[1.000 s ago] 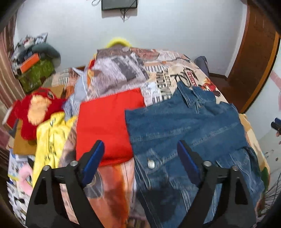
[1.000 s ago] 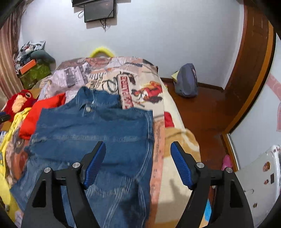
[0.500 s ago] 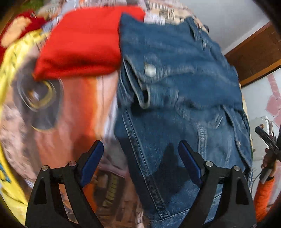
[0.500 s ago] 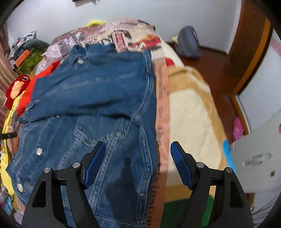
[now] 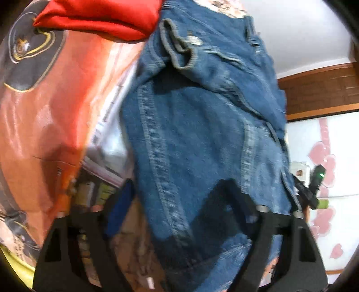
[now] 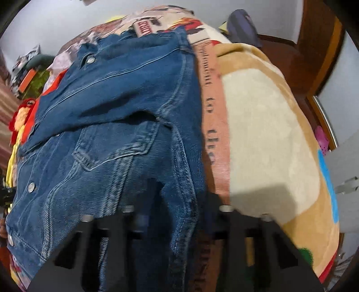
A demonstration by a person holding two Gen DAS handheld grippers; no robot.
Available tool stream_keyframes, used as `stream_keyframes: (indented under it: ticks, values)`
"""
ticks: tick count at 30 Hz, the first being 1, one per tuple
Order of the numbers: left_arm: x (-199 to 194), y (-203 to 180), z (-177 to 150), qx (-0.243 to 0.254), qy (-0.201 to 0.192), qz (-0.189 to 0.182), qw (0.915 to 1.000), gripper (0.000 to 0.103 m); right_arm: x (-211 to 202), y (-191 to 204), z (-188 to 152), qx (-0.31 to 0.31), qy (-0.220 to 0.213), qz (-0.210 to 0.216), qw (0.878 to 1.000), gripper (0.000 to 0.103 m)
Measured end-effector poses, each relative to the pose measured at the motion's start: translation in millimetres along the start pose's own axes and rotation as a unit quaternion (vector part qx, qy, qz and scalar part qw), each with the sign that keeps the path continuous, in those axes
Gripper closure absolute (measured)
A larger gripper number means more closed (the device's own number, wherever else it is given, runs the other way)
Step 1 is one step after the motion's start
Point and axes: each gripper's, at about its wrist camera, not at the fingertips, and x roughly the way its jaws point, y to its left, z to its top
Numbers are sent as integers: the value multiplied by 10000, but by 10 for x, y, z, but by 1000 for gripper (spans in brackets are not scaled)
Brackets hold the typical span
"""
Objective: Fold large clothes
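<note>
A blue denim jacket [image 5: 202,125] lies partly folded on the bed, and it also shows in the right wrist view [image 6: 116,125]. My left gripper [image 5: 179,202] is low at the jacket's near left hem, its fingers apart on either side of the hem edge. My right gripper [image 6: 175,202] is low at the jacket's near right hem, with the denim edge between its fingers. The fingertips of both are blurred and partly hidden by cloth, so whether they pinch the denim is unclear.
A folded red garment [image 5: 101,15] lies left of the jacket on the printed bedspread [image 5: 44,116]. A beige blanket [image 6: 264,134] covers the bed's right side. A red plush toy [image 6: 20,114] and yellow cloth sit at the far left. A wooden door [image 6: 318,45] stands right.
Both grippers have dropped down and forward to the jacket's near hem. The jaws have narrowed around the denim edge compared with half a second ago.
</note>
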Motion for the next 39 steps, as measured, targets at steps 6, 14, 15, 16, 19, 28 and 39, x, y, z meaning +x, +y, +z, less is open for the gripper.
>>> stream_keyframes:
  ticks: [6, 14, 15, 16, 19, 28, 39]
  values:
    - [-115, -279, 21, 494, -222, -62, 9985, 90, -146, 71, 19, -194, -212, 66, 9996, 95]
    - [-587, -660, 391, 789, -1049, -420, 9905, 98, -626, 386, 371, -557, -942, 354, 9934, 97]
    - [-677, -720, 452, 833, -1215, -453, 9880, 98, -678, 415, 468, -571, -1047, 408, 9920, 97]
    - [-754, -747, 510, 867, -1342, -450, 9861, 98, -684, 423, 559, -547, -1104, 483, 9912, 97]
    - [-933, -822, 762, 965, -1736, -335, 9795, 98, -760, 377, 822, -339, -1340, 689, 9880, 97]
    - [-221, -346, 1437, 109, -1492, 569, 9871, 98, -10, 118, 1271, 272, -1022, -6, 9944, 97]
    - [-319, -364, 1301, 322, -1353, 899, 9862, 82, 5, -62, 1152, 603, -441, 493, 9960, 85]
